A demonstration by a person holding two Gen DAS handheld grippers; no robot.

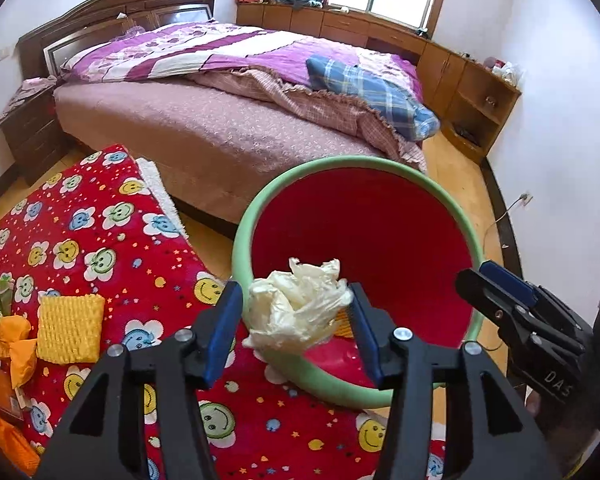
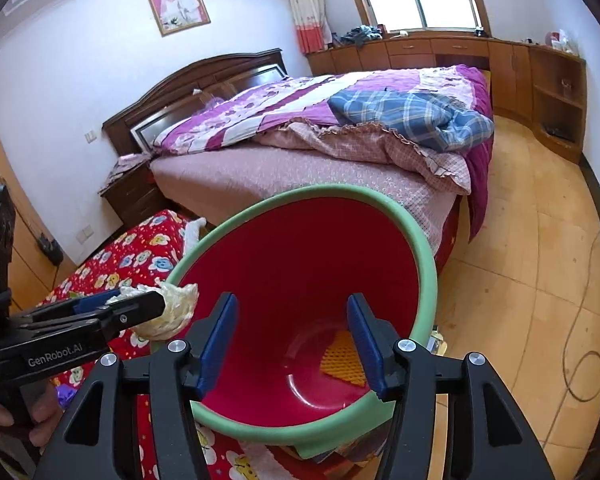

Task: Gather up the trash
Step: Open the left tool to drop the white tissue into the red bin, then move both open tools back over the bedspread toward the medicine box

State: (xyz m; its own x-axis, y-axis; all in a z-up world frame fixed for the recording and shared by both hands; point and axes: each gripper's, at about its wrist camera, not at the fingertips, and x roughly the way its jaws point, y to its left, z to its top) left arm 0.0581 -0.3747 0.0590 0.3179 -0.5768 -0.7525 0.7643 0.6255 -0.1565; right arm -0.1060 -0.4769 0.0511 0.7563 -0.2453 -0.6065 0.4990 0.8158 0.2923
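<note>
Plastic wad (image 1: 298,308) sat pinched in the left tool (image 1: 296,312), right over the green rim of the red bin (image 1: 364,220). Right tool (image 2: 292,344) hung open above it; yellow mesh (image 1: 70,328) and orange wrappers (image 1: 14,344) cluttered the red blanket (image 1: 112,240) alongside.

A crumpled whitish plastic wad (image 1: 298,308) sits pinched between the left claw (image 1: 296,328) fingers, right at the near rim of the bin (image 1: 260,208) — red inside, green-rimmed, tilted — with an orange mesh scrap (image 2: 342,358) lying on its bottom.
</note>
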